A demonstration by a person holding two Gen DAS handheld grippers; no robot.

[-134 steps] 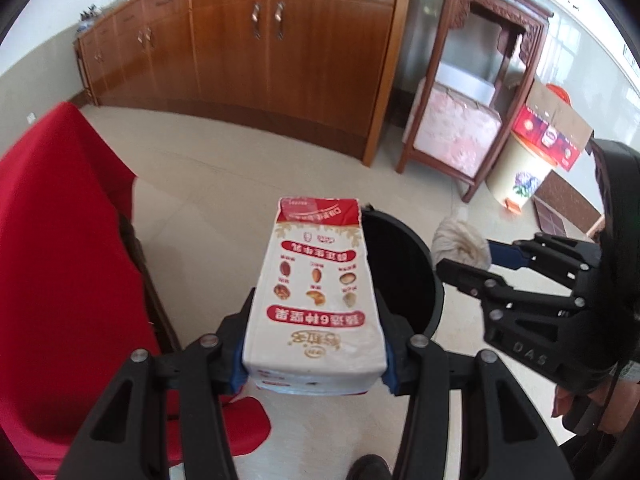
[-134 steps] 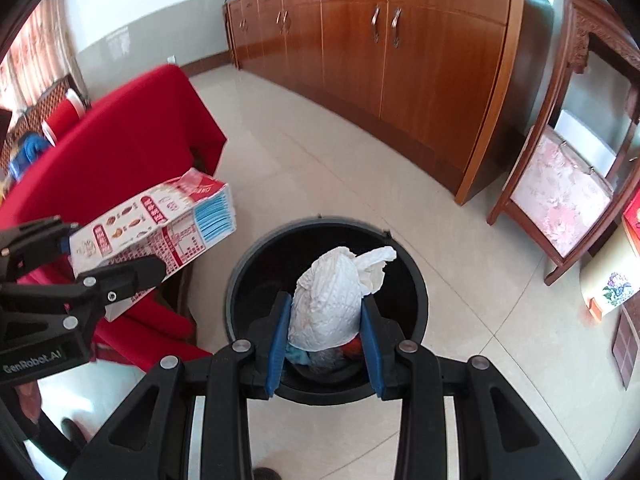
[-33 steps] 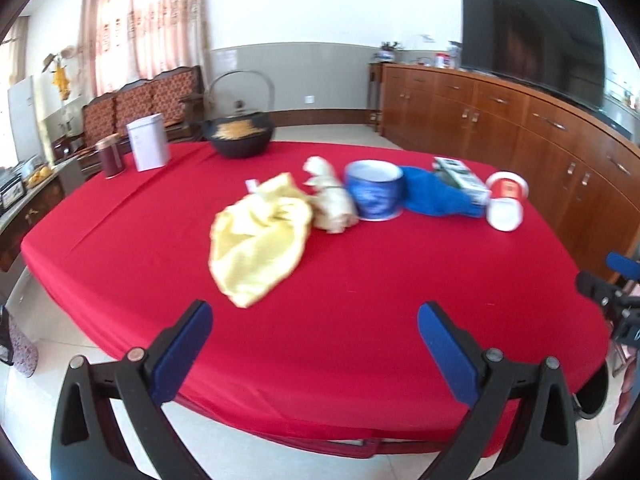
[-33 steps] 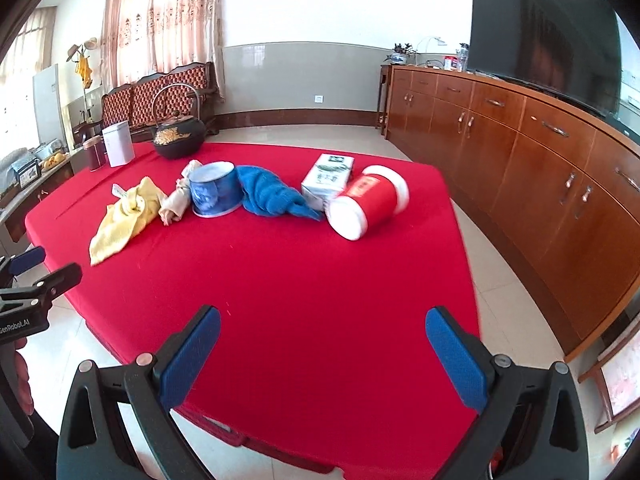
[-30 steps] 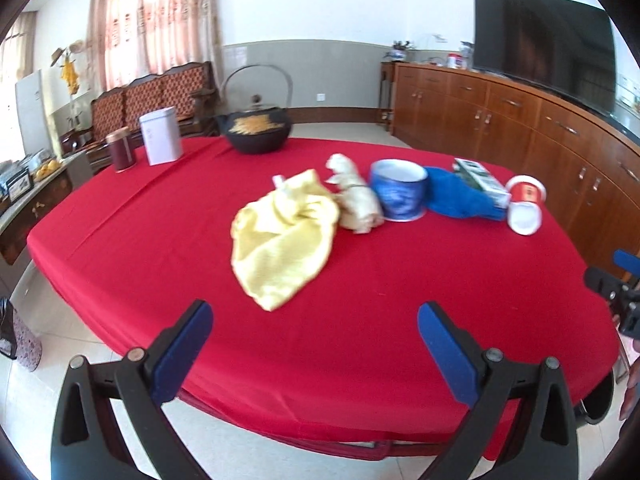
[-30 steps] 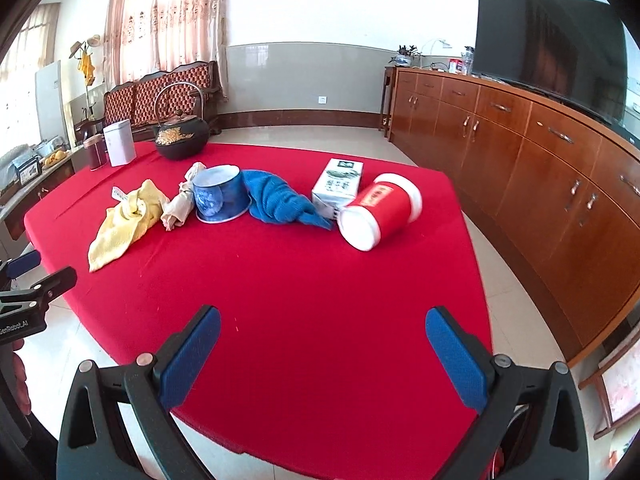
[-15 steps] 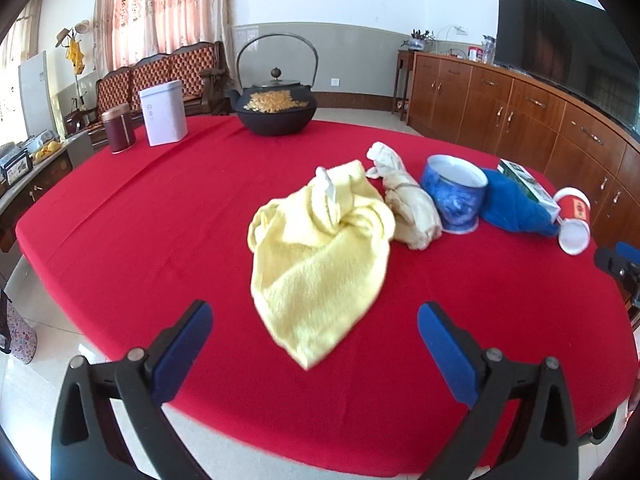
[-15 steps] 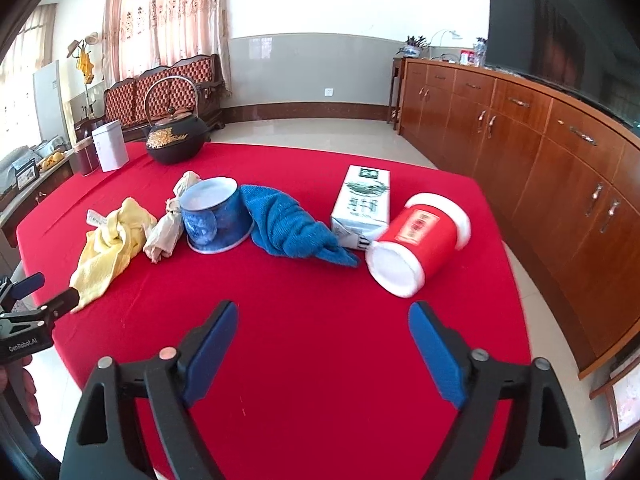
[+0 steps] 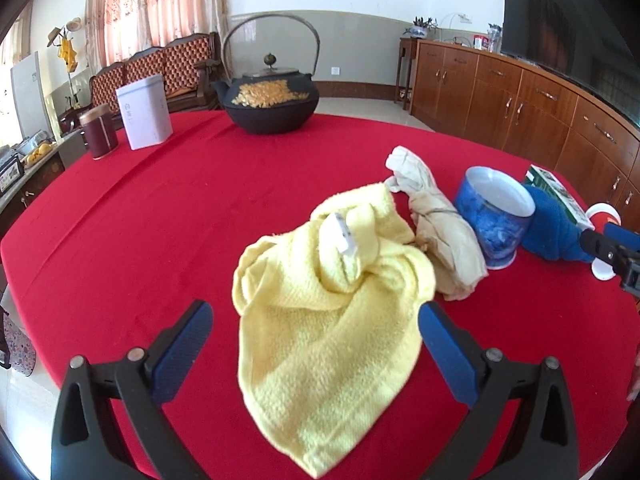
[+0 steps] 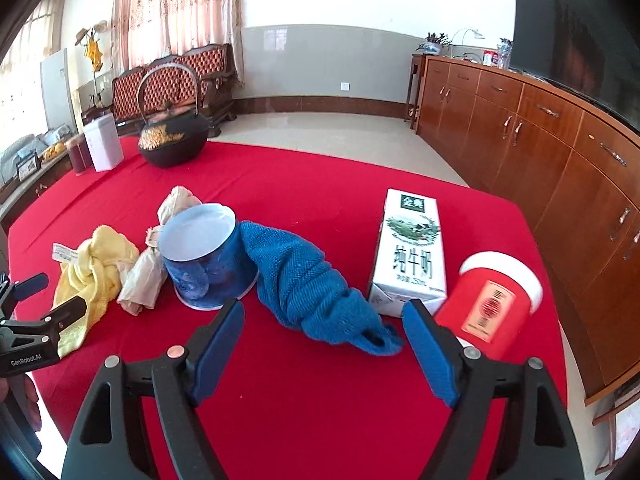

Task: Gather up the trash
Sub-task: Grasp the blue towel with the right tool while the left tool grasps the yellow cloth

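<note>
Left hand-held gripper [image 9: 312, 344] wide open, empty, above the near half of a crumpled yellow towel [image 9: 328, 312] on the red-clothed bench [image 9: 160, 220]. Right hand-held gripper [image 10: 324, 340] closing, jaws apart, nothing between the pads, poised over the tail of a blue knitted cloth [image 10: 312, 284]. Beside that cloth: white milk carton [image 10: 412, 252] lying flat, red cup [image 10: 496, 300] on its side, blue paper cup [image 10: 204, 256] tipped over, beige wad [image 10: 148, 264] touching it.

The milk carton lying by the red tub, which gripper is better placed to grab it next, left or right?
Right. The right gripper is empty, jaws closing, with the milk carton just ahead beside the blue cloth. The left gripper faces the yellow cloth; from there the carton sits at the far right edge.
</note>
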